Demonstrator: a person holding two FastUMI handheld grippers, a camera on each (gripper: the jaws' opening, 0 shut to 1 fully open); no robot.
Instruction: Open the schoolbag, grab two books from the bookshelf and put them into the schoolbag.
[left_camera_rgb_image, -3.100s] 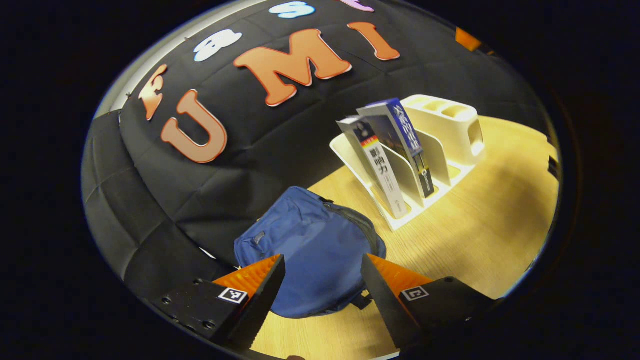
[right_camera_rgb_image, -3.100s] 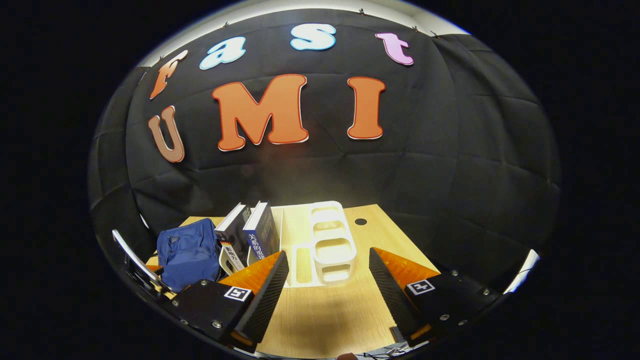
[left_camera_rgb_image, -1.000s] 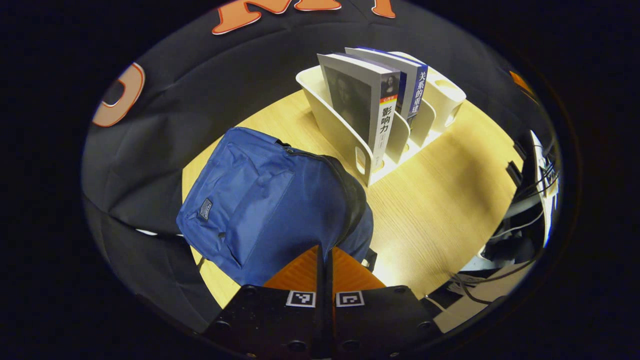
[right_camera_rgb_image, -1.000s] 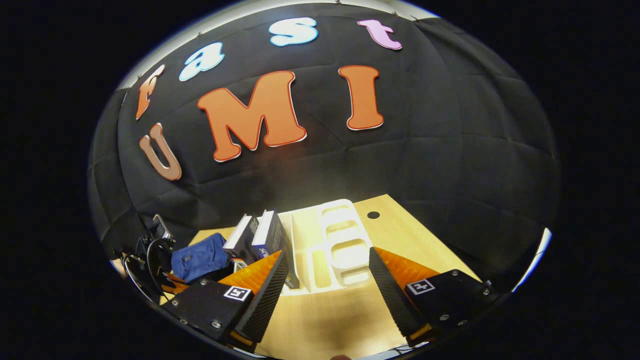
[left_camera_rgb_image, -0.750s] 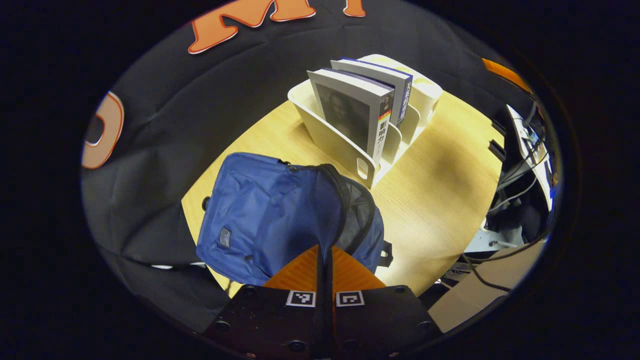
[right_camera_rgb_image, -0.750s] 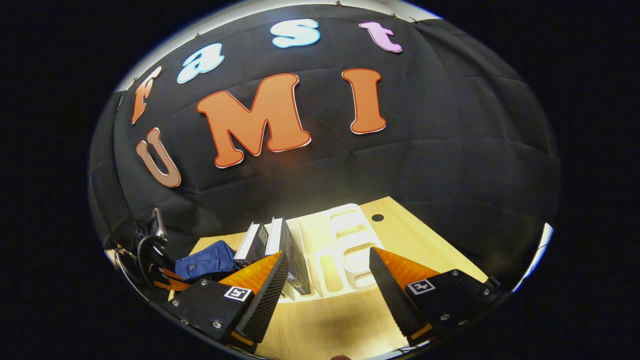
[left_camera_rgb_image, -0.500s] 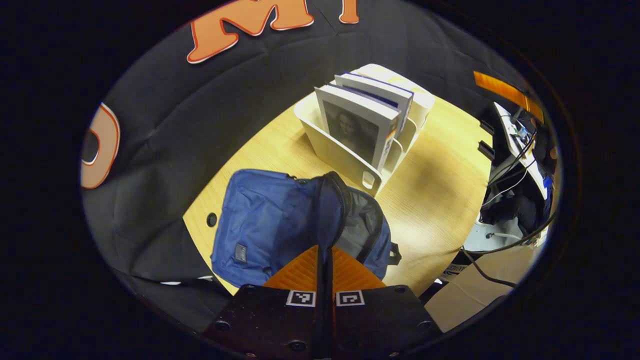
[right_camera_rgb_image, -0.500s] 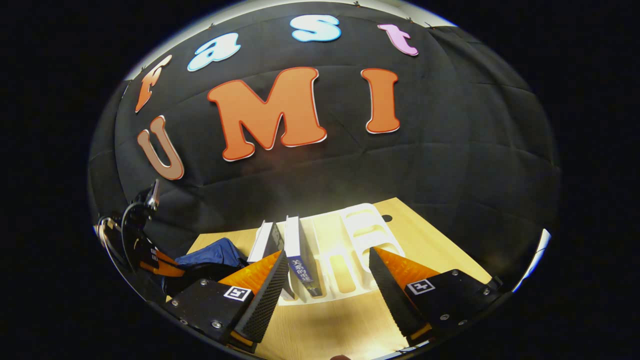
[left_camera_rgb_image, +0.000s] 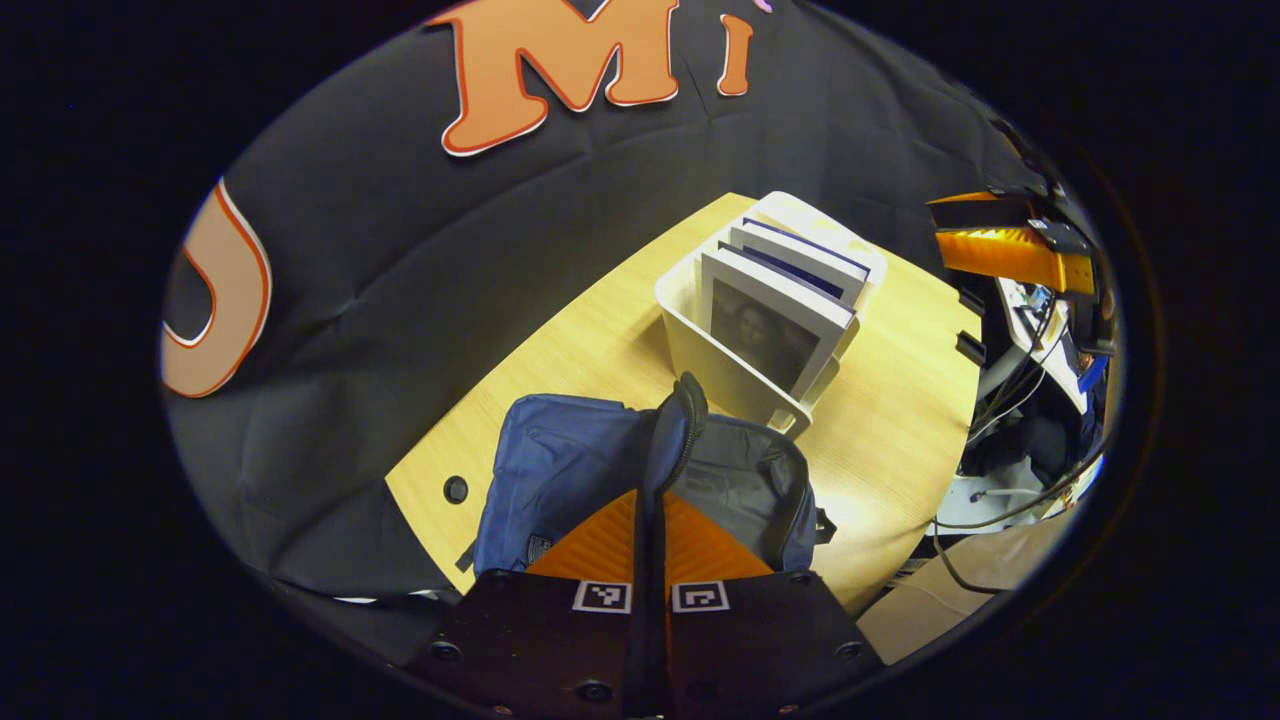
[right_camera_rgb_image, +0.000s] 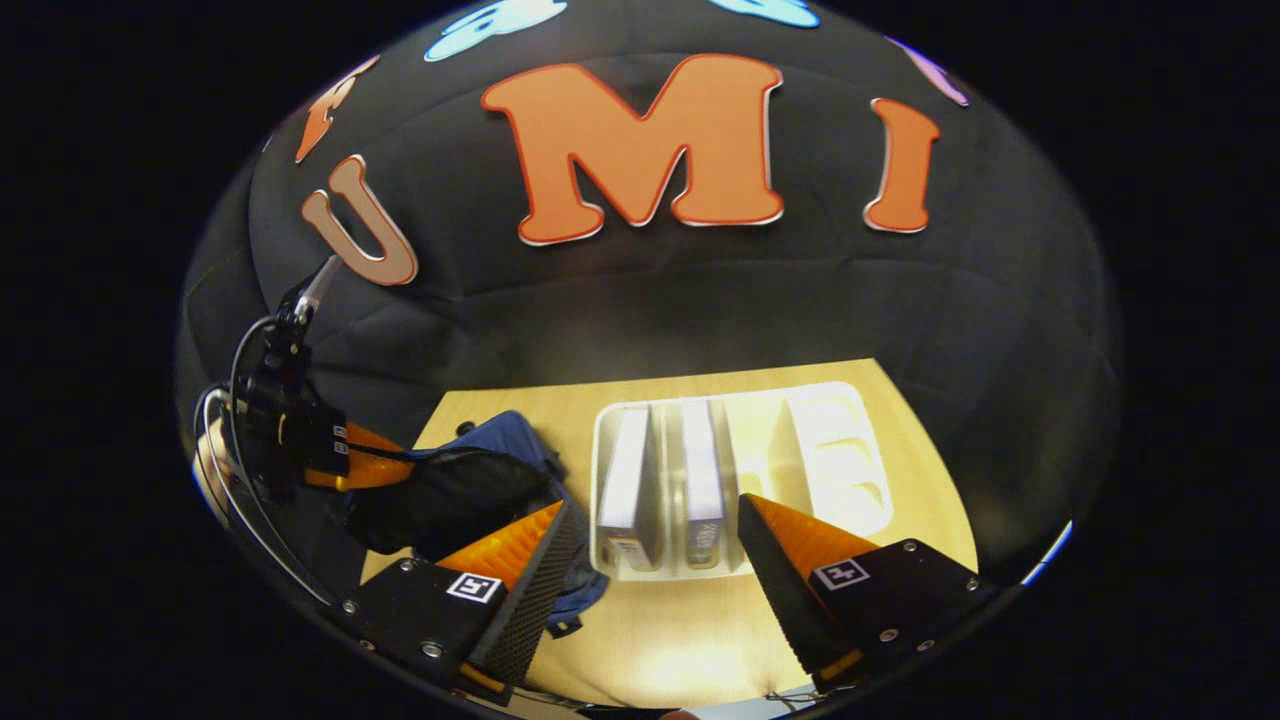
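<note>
The left hand-held gripper (left_camera_rgb_image: 648, 500) is closed tight, its fingers pinched on what looks like the zipper edge of the blue schoolbag (left_camera_rgb_image: 560, 470), whose flap stands lifted and whose dark inside lies open. The schoolbag sits near a corner of the counter (left_camera_rgb_image: 590, 340). Just beside it stands the white bookshelf (right_camera_rgb_image: 830, 450) holding two books (right_camera_rgb_image: 662, 485) upright in neighbouring slots. The right hand-held gripper (right_camera_rgb_image: 655, 560) hangs wide apart above the books, holding nothing.
</note>
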